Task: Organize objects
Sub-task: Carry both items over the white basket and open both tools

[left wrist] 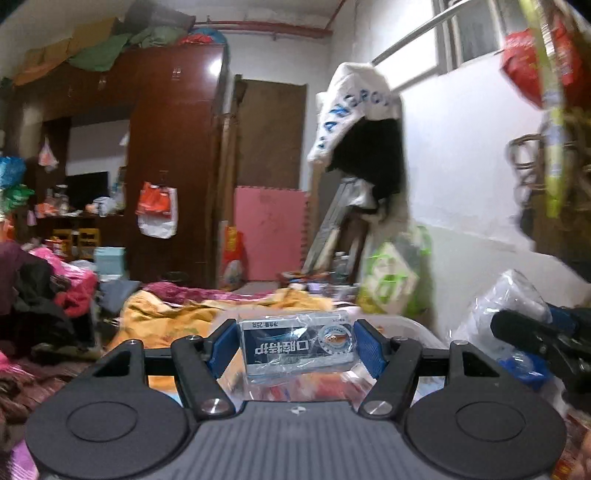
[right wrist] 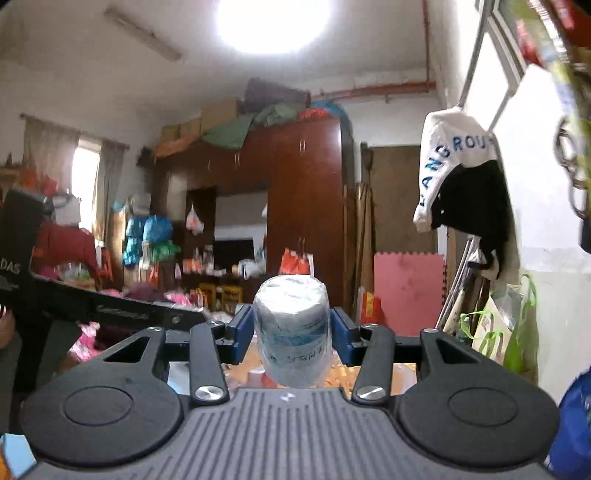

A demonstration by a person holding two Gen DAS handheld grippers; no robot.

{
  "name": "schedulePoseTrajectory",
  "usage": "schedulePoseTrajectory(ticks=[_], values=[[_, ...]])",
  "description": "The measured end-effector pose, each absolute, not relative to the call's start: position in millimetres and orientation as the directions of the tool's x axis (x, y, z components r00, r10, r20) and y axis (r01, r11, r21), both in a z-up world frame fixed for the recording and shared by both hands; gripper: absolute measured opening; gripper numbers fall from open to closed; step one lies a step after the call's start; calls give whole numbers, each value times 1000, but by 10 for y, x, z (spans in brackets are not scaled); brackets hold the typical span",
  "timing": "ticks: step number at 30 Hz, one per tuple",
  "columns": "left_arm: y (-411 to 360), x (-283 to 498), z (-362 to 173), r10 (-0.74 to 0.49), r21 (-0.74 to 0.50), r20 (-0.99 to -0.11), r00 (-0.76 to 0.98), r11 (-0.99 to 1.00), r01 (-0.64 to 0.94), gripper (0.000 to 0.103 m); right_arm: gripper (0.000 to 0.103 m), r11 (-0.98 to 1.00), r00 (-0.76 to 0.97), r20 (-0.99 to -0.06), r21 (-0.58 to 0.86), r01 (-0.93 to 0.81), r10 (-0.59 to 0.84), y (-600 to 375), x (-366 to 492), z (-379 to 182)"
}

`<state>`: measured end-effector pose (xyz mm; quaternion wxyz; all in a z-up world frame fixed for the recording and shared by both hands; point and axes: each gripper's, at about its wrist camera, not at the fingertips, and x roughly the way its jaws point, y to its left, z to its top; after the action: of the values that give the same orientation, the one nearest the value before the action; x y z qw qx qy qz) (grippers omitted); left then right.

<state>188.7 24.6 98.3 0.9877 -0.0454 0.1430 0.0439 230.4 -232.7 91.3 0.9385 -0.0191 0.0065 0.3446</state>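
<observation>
Right wrist view: ceiling lamp (right wrist: 273,22) at 12 o'clock is blown out to white glare, and the window (right wrist: 85,184) at 9 o'clock is overexposed. Left wrist view is dimmer. Both show fisheye bending and motion blur toward 3 o'clock.

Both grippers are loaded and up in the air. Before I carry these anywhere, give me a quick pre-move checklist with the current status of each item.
1. Left gripper grip: blue pads sit against both ends of the wrapped box. Ok.
2. Box attitude: lies flat between the pads, print upside down in the left wrist view. Ok.
3. Right gripper grip: pads press both sides of the wrapped roll. Ok.
4. Roll attitude: upright, lower end hangs below the pads. Ok.
5. Gap between grippers: the right one shows at the left view's right edge, apart from the box. Ok.
6. Drop-off spot: neither view shows where the items go. Cannot tell.
</observation>
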Motion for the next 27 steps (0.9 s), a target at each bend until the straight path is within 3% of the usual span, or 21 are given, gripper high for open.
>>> schedulePoseTrajectory(ticks=[4, 7, 9, 11, 14, 18, 24, 27], values=[[301, 2389, 912, 51, -88, -386, 921, 992, -92, 72, 51, 780, 785, -102, -96, -619, 611, -2070, 2731, 918], [345, 2595, 750, 36, -101, -444, 895, 991, -90, 74, 89, 804, 819, -161, -160, -573, 551, -1932, 2881, 779], [344, 2562, 687, 21, -99, -443, 897, 993, -72, 81, 91, 806, 821, -159, -162, -570, 548, -1961, 2804, 705], [333, 2460, 677, 40, -78, -422, 906, 994, -80, 89, 102, 787, 795, -167, -126, -604, 583, -2024, 2704, 690], [323, 2180, 705, 39, -77, -380, 924, 994, -74, 89, 103, 788, 790, -149, -86, -609, 594, -2167, 2451, 695], [356, 1627, 572, 20, -82, -354, 935, 995, -53, 100, 103, 754, 752, -153, -56, -655, 641, -2400, 2052, 513], [460, 1348, -60, -62, -87, -515, 855, 996, 19, 99, 102, 707, 670, -426, -95, -701, 608, -2348, 2123, -217], [597, 1503, -249, -101, -108, -569, 816, 993, 48, 98, 99, 689, 624, -489, -62, -722, 610, -2268, 2307, -334]])
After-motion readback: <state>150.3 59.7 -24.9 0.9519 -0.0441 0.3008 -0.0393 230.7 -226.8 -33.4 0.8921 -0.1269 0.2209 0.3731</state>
